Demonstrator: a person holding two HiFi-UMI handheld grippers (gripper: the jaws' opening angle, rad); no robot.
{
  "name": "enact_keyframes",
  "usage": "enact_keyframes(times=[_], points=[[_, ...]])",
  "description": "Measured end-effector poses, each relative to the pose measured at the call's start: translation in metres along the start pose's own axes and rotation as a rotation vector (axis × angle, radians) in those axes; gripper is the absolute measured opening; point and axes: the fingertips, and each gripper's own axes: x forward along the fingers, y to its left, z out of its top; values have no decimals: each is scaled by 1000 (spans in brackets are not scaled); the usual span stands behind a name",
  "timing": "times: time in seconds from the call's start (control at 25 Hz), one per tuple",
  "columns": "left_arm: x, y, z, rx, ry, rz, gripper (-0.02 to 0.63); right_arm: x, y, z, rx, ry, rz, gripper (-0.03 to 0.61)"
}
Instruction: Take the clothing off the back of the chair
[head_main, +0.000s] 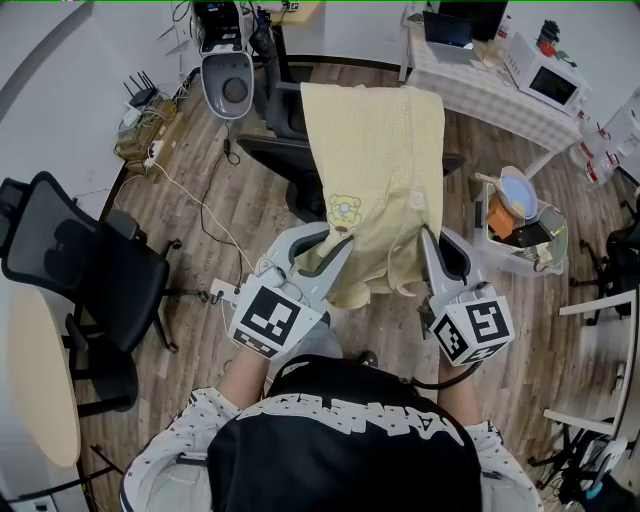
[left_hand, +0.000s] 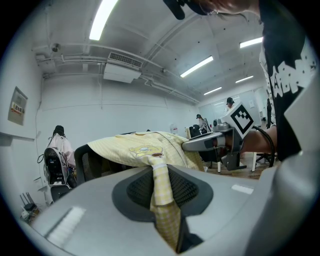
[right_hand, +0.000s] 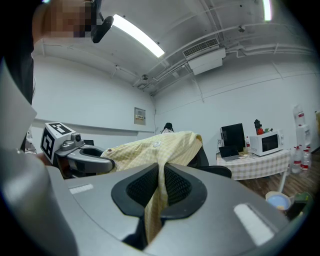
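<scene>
At six o'clock of the chair (head_main: 268, 152), clamping yellow garment (head_main: 375, 170) by its hem in left gripper (head_main: 338, 248) and right gripper (head_main: 428, 245), ready to lift it off

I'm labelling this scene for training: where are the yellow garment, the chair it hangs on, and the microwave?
yellow garment (head_main: 375, 150), head view, middle of the draped cloth.
chair (left_hand: 92, 165), left gripper view, black mesh back below the cloth.
microwave (head_main: 552, 86), head view, its dark door window.

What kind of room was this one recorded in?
Likely an office or lab workroom: a black office chair, a microwave and laptop on a checked-cloth table, and ceiling strip lights.
</scene>
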Motion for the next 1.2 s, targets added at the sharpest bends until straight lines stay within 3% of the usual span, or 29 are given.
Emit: enact_keyframes(times=[1.2], points=[[-2, -17, 2, 5, 2, -9, 66, -16, -2, -1, -1, -2, -1, 41]])
